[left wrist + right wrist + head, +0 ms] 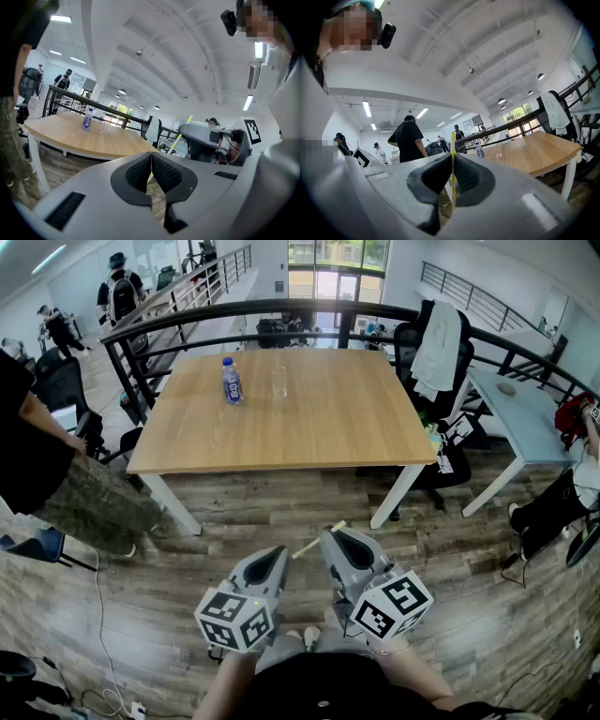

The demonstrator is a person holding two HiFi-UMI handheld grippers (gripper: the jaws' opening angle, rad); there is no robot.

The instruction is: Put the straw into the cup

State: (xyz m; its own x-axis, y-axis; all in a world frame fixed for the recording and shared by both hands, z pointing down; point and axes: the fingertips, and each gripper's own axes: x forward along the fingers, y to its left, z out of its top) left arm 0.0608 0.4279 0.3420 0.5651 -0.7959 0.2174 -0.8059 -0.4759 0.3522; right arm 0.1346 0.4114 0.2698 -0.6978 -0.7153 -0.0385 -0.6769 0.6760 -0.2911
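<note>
Straw partly hidden, cup barely legible
The middle of the straw (309, 546) is lost inside the right gripper (335, 532); the clear cup (279, 381), far off on the table (356, 427), is too small to tell its contents.

Wooden table (309, 423) carries a water bottle (232, 382); a clear cup (279, 381) stands just beside it.
</note>
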